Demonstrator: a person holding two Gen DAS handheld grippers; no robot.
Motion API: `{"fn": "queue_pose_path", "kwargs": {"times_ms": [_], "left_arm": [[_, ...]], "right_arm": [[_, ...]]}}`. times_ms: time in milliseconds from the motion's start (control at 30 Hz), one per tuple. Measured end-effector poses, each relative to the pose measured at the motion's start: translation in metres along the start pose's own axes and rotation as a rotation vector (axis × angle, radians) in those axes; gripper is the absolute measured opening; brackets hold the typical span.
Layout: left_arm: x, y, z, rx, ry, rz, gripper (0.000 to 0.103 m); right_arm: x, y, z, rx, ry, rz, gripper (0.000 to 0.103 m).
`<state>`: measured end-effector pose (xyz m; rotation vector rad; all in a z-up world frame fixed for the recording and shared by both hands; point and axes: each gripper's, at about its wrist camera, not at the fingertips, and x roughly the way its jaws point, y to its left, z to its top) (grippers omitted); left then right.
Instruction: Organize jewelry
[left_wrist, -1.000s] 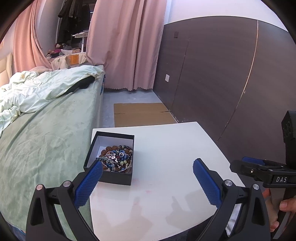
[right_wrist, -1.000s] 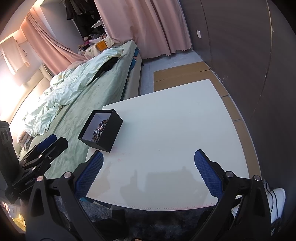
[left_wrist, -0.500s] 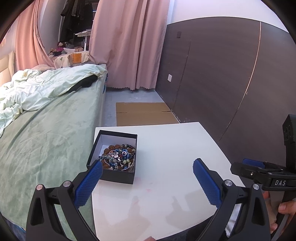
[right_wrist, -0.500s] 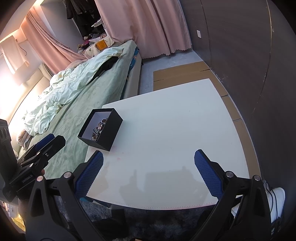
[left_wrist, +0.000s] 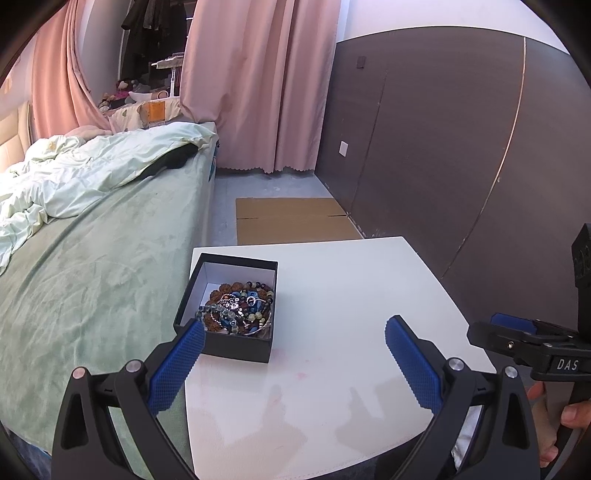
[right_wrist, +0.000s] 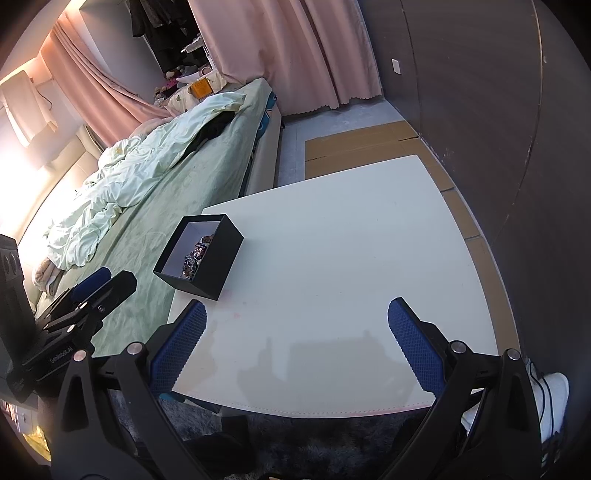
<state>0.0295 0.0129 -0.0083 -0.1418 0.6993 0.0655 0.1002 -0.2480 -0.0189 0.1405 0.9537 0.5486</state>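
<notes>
A black open box (left_wrist: 236, 347) sits near the left edge of the white table (left_wrist: 351, 295). It holds a tangled heap of beaded bracelets and jewelry (left_wrist: 240, 308). The box also shows in the right wrist view (right_wrist: 218, 269), with the jewelry (right_wrist: 195, 254) partly hidden by its wall. My left gripper (left_wrist: 293, 347) is open and empty, above the table's near edge, its left finger just short of the box. My right gripper (right_wrist: 297, 330) is open and empty over the table's front edge. The right gripper's tip (left_wrist: 517, 338) shows at the right of the left wrist view.
A bed with a green cover (left_wrist: 81, 277) and rumpled pale quilt (left_wrist: 74, 177) runs along the table's left side. A dark wall panel (left_wrist: 443, 129) stands to the right. Cardboard (left_wrist: 291, 218) lies on the floor beyond the table. Pink curtains (left_wrist: 258, 85) hang at the back.
The left gripper has shifted slightly, so the box sits a little more to the right and closer in its view. The right gripper has barely moved. Both stay open.
</notes>
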Motion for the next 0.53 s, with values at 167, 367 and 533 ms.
{"fn": "queue_pose_path", "kwargs": {"times_ms": [167, 367, 533], "left_arm": [[0.0003, 0.0000, -0.0010, 0.008, -0.003, 0.001, 0.095], [0.0012, 0.0019, 0.0002, 0.007, 0.005, -0.017, 0.095], [0.0030, 0.0086, 0.0012, -0.020, 0.011, -0.039, 0.095]], "right_arm": [[-0.0006, 0.0003, -0.0003, 0.000, 0.004, -0.004, 0.098], [-0.0005, 0.0003, -0.0001, -0.001, 0.004, -0.005, 0.098], [-0.0009, 0.0028, 0.0008, -0.021, -0.016, 0.005, 0.098]]}}
